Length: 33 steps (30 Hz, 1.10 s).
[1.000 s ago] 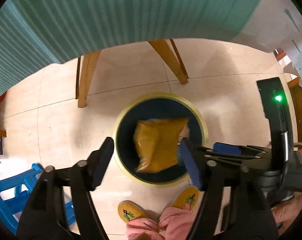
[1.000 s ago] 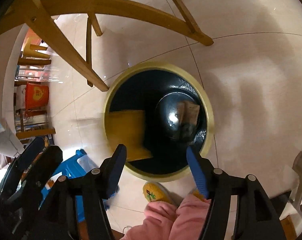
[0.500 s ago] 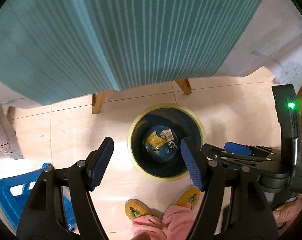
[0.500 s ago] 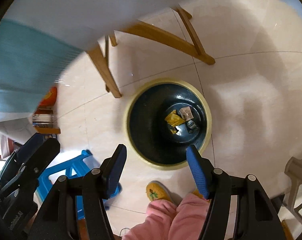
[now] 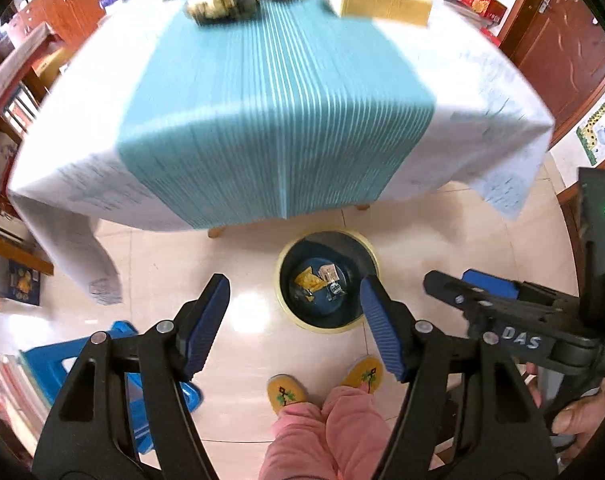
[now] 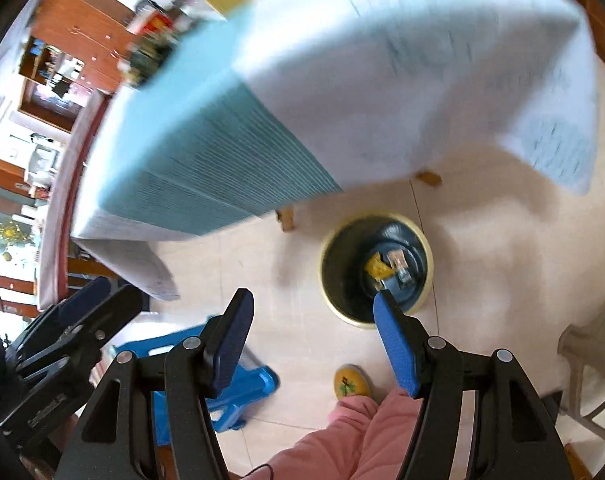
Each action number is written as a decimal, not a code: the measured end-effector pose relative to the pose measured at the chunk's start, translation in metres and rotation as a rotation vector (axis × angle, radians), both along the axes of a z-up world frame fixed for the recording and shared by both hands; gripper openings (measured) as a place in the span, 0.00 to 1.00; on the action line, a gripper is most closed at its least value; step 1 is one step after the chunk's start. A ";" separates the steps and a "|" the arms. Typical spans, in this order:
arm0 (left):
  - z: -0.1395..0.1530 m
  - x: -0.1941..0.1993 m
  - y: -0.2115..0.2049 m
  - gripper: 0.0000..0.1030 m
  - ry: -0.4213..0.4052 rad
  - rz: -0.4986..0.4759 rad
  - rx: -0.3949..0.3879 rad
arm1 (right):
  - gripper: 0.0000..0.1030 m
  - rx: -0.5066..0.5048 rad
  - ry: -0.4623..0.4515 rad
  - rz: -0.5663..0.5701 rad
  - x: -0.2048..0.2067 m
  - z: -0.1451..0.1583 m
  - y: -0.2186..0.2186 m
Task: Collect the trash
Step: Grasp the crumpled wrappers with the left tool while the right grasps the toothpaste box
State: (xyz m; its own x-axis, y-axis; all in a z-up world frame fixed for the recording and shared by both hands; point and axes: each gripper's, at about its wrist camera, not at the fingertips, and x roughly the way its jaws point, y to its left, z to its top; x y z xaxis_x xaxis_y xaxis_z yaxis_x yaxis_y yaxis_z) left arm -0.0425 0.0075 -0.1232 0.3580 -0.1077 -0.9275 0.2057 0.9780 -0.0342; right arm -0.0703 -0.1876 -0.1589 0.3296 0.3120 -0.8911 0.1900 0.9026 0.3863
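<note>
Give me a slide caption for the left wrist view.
Open hand-held gripper above a floor bin holding a yellow wrapper, beside the teal-clothed table.

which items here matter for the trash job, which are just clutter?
Job:
- bin
- yellow wrapper in it
- small packet beside it
- left tongs, open
- right tongs, open

Clutter:
- table
- yellow box
- blue stool
- slippers

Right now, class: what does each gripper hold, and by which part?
Nothing. The left gripper and right gripper are both open and empty; the trash lies in the bin.
</note>
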 end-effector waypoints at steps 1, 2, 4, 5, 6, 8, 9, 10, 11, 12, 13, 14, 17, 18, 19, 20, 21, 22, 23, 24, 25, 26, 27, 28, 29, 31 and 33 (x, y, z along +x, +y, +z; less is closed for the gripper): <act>0.008 0.000 0.002 0.63 -0.003 -0.002 -0.005 | 0.62 -0.004 -0.012 -0.001 0.000 0.013 0.003; 0.018 0.000 0.006 0.63 -0.009 -0.005 -0.011 | 0.62 -0.009 -0.026 -0.001 -0.001 0.026 0.007; 0.045 0.002 0.013 0.63 -0.022 -0.011 -0.018 | 0.62 -0.021 -0.061 -0.001 0.000 0.058 0.016; 0.062 0.003 0.016 0.63 -0.032 -0.016 -0.024 | 0.62 -0.026 -0.076 0.001 0.000 0.072 0.020; 0.080 0.006 0.021 0.63 -0.056 -0.022 -0.035 | 0.62 -0.039 -0.103 0.006 0.001 0.089 0.025; 0.106 0.011 0.026 0.63 -0.096 -0.029 -0.050 | 0.62 -0.064 -0.145 0.011 0.002 0.116 0.030; 0.120 0.015 0.030 0.63 -0.119 -0.031 -0.057 | 0.62 -0.077 -0.169 0.013 0.004 0.131 0.033; 0.133 0.018 0.034 0.63 -0.142 -0.032 -0.064 | 0.62 -0.087 -0.198 0.013 0.007 0.145 0.036; 0.144 0.022 0.037 0.63 -0.164 -0.033 -0.071 | 0.62 -0.094 -0.216 0.013 0.010 0.157 0.037; 0.155 0.026 0.039 0.63 -0.183 -0.033 -0.077 | 0.62 -0.109 -0.238 0.011 0.016 0.169 0.037; 0.165 0.031 0.041 0.63 -0.194 -0.031 -0.080 | 0.62 -0.118 -0.251 0.009 0.020 0.177 0.039; 0.175 0.038 0.044 0.63 -0.207 -0.030 -0.086 | 0.62 -0.126 -0.266 0.006 0.025 0.188 0.042; 0.197 0.057 0.054 0.63 -0.241 -0.022 -0.095 | 0.62 -0.155 -0.329 -0.005 0.044 0.220 0.042; 0.203 0.065 0.057 0.63 -0.254 -0.019 -0.095 | 0.62 -0.164 -0.350 -0.009 0.051 0.229 0.042; 0.207 0.071 0.059 0.63 -0.264 -0.017 -0.092 | 0.62 -0.169 -0.370 -0.011 0.060 0.237 0.042; 0.213 0.080 0.061 0.63 -0.278 -0.013 -0.090 | 0.62 -0.174 -0.389 -0.012 0.067 0.245 0.043; 0.215 0.086 0.061 0.63 -0.282 -0.010 -0.086 | 0.62 -0.177 -0.397 -0.011 0.075 0.249 0.043; 0.219 0.093 0.061 0.63 -0.283 -0.005 -0.082 | 0.62 -0.183 -0.410 -0.008 0.082 0.256 0.042; 0.222 0.102 0.062 0.63 -0.281 -0.002 -0.085 | 0.62 -0.187 -0.420 -0.004 0.088 0.259 0.042; 0.223 0.109 0.063 0.63 -0.279 0.003 -0.088 | 0.62 -0.195 -0.431 0.006 0.096 0.263 0.043; 0.221 0.113 0.063 0.63 -0.278 0.008 -0.088 | 0.62 -0.202 -0.436 0.010 0.101 0.264 0.042; 0.221 0.122 0.064 0.63 -0.274 0.017 -0.091 | 0.62 -0.206 -0.441 0.015 0.107 0.265 0.041; 0.221 0.128 0.064 0.63 -0.270 0.023 -0.095 | 0.62 -0.205 -0.444 0.019 0.112 0.265 0.040; 0.216 0.132 0.063 0.63 -0.269 0.026 -0.099 | 0.62 -0.200 -0.446 0.027 0.118 0.264 0.037; 0.215 0.140 0.063 0.63 -0.264 0.029 -0.106 | 0.62 -0.198 -0.448 0.035 0.124 0.263 0.035; 0.209 0.152 0.060 0.63 -0.264 0.028 -0.111 | 0.62 -0.204 -0.448 0.062 0.138 0.257 0.029; 0.202 0.168 0.056 0.63 -0.268 0.030 -0.101 | 0.62 -0.217 -0.430 0.087 0.159 0.251 0.023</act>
